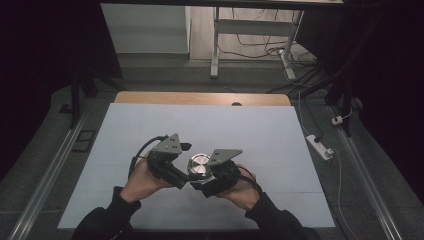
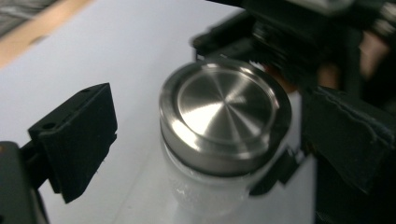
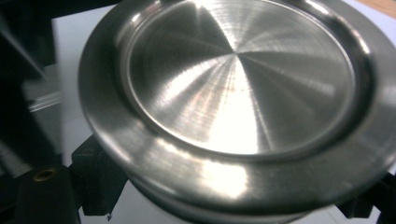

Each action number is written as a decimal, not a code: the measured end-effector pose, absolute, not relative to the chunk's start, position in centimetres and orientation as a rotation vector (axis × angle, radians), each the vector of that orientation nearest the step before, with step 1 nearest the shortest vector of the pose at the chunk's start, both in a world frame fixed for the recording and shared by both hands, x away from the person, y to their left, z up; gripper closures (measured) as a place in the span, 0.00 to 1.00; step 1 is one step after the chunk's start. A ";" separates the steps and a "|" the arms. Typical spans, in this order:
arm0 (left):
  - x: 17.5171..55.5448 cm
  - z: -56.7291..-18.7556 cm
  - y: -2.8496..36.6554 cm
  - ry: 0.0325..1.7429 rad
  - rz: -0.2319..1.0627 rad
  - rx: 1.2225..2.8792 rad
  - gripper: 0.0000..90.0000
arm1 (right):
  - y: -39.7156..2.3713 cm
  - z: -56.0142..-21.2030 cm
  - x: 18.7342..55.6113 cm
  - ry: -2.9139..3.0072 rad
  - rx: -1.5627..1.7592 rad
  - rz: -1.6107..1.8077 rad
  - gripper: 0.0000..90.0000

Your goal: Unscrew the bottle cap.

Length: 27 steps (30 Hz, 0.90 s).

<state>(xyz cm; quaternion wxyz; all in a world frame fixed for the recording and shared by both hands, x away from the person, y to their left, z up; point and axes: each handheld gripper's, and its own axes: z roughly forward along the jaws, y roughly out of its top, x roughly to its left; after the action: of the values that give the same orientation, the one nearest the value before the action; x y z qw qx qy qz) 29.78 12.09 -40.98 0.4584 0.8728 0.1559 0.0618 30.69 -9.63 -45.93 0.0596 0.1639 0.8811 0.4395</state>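
Jar [image 2: 205, 191] with its brushed metal lid [image 2: 225, 114] stands upright between the two grippers, near the front edge of the counter [image 1: 150, 125], roughly midway between the left and right edges. Right gripper [image 1: 216, 179] is clenched on the jar body just below the lid rim, holding it steady. Left gripper [image 1: 176, 175] is released: its jaws stand apart on either side of the lid, pads clear of the rim. Jar axis is vertical, so the lid lies directly ahead of the left gripper, which is the one free to re-grip and turn it.
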 end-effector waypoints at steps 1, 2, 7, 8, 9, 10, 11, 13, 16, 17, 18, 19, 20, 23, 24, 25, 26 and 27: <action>29.8 -41.1 12.3 0.331 0.115 2.157 0.06 | -9.5 -45.9 30.6 2.689 0.456 1.328 0.17; 29.8 -41.1 12.4 0.294 0.097 2.157 0.07 | -9.3 -45.9 30.3 2.703 0.431 1.329 0.17; 29.5 -41.8 11.9 0.150 0.051 2.218 0.16 | -8.6 -46.0 29.5 2.754 0.290 1.310 0.17; 29.4 -41.9 11.7 0.139 0.062 2.224 0.18 | -8.5 -46.0 29.4 2.758 0.277 1.306 0.17; 29.3 -41.9 11.7 0.136 0.085 2.222 0.19 | -8.5 -46.0 29.4 2.760 0.270 1.305 0.17; 29.3 -42.0 11.6 0.143 0.090 2.218 0.22 | -8.4 -46.0 29.3 2.761 0.271 1.302 0.17; 29.3 -42.0 11.6 0.156 0.094 2.213 0.22 | -8.4 -46.0 29.3 2.758 0.278 1.298 0.17; 29.2 -42.0 11.5 0.187 0.118 2.198 0.22 | -8.5 -46.0 29.4 2.745 0.298 1.300 0.17; 29.2 -42.1 11.0 0.285 0.159 2.185 0.23 | -8.7 -45.9 29.7 2.711 0.357 1.287 0.17; 29.2 -42.1 10.8 0.325 0.174 2.181 0.23 | -8.7 -46.0 29.8 2.701 0.389 1.283 0.17; 29.2 -42.2 10.5 0.371 0.189 2.172 0.23 | -8.8 -46.0 29.9 2.692 0.422 1.282 0.17; 29.1 -42.2 10.2 0.417 0.211 2.165 0.23 | -8.9 -46.0 30.0 2.683 0.449 1.278 0.17; 29.0 -42.3 9.8 0.462 0.236 2.157 0.23 | -9.0 -46.1 30.2 2.671 0.478 1.274 0.17; 28.5 -42.6 8.7 0.576 0.313 2.125 0.23 | -9.1 -46.3 30.5 2.639 0.564 1.251 0.17; 28.4 -42.7 8.5 0.595 0.333 2.122 0.22 | -9.2 -46.3 30.5 2.628 0.576 1.240 0.17; 28.3 -42.8 8.3 0.602 0.343 2.125 0.22 | -9.2 -46.4 30.6 2.622 0.586 1.234 0.17; 28.3 -42.7 8.2 0.597 0.346 2.130 0.22 | -9.3 -46.4 30.6 2.621 0.596 1.231 0.17; 28.4 -42.6 8.2 0.578 0.329 2.137 0.20 | -9.3 -46.5 30.7 2.618 0.596 1.231 0.17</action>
<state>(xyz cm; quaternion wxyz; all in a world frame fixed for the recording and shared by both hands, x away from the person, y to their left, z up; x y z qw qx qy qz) 28.42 8.23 -42.62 0.4367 0.8589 0.2326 0.1324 30.65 -9.30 -46.46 0.0939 0.2008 0.8824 0.4150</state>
